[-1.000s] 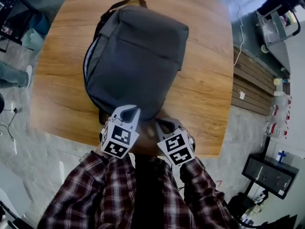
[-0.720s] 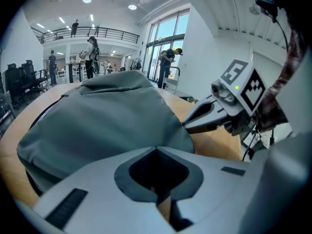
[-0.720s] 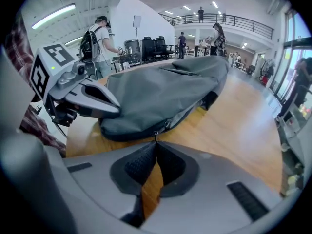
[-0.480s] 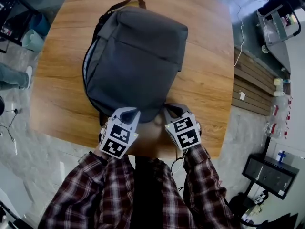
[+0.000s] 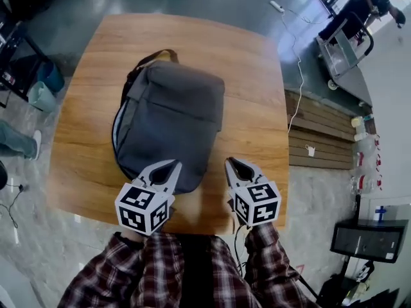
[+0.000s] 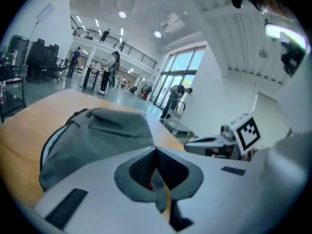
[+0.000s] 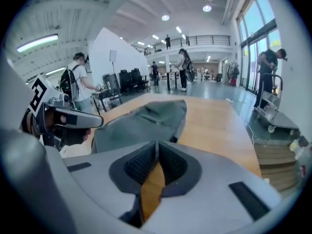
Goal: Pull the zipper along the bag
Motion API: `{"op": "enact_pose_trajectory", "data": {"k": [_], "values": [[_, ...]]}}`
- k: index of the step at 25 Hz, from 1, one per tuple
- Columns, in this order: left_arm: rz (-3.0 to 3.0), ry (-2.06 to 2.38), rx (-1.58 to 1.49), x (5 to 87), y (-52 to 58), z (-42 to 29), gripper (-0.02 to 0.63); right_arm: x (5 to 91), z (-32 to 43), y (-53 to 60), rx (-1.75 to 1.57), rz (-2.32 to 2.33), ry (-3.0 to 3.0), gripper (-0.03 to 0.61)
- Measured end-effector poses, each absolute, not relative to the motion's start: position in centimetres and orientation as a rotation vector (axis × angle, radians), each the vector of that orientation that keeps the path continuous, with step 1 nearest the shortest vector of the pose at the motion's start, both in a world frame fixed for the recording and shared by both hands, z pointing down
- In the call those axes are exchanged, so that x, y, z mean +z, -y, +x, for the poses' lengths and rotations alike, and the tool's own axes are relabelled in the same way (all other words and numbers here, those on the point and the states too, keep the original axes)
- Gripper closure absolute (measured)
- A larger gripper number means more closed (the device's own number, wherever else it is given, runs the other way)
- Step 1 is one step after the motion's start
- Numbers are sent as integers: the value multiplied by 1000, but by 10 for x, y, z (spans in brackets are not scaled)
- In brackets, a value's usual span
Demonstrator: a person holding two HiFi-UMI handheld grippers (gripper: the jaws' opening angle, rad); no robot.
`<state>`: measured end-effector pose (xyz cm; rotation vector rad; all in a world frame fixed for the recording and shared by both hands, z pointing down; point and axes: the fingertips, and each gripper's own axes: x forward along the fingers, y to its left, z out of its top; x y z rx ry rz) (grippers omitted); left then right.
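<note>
A grey backpack (image 5: 168, 117) lies flat on the round-cornered wooden table (image 5: 257, 108), its brown top handle (image 5: 156, 56) pointing away from me. A pale lining strip shows along its left side seam (image 5: 115, 128); I cannot make out a zipper pull. My left gripper (image 5: 174, 164) is shut and empty, raised over the bag's near end. My right gripper (image 5: 229, 161) is shut and empty too, over bare wood just right of the bag. In the left gripper view the backpack (image 6: 97, 135) lies beyond the closed left gripper (image 6: 156, 150). The right gripper (image 7: 157, 143) looks past the backpack (image 7: 146, 121).
The table's near edge (image 5: 192, 220) is right under my hands. A teal bin (image 5: 42, 96) stands on the floor at left. Wooden planks (image 5: 321, 133), a cable and a metal cart (image 5: 340, 43) with a person are at right. A black box (image 5: 367, 239) sits lower right.
Both grippers have lifted off the bag's near end and drawn back toward me, the right one shifting right. The head camera has pulled back, so bag and table look smaller.
</note>
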<state>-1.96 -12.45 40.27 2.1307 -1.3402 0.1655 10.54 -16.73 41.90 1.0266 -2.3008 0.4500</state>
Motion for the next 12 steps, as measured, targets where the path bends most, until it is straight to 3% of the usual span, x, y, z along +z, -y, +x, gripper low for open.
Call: {"op": "enact_pose_trajectory", "data": {"k": [6,12], "values": [[2328,1528,-46,263,149,-21,604,284,68,172,169,1225,2559,567],[2439,1668,-64,193,133,-18,604,210,58,147,-33,1265,2658,568]]}}
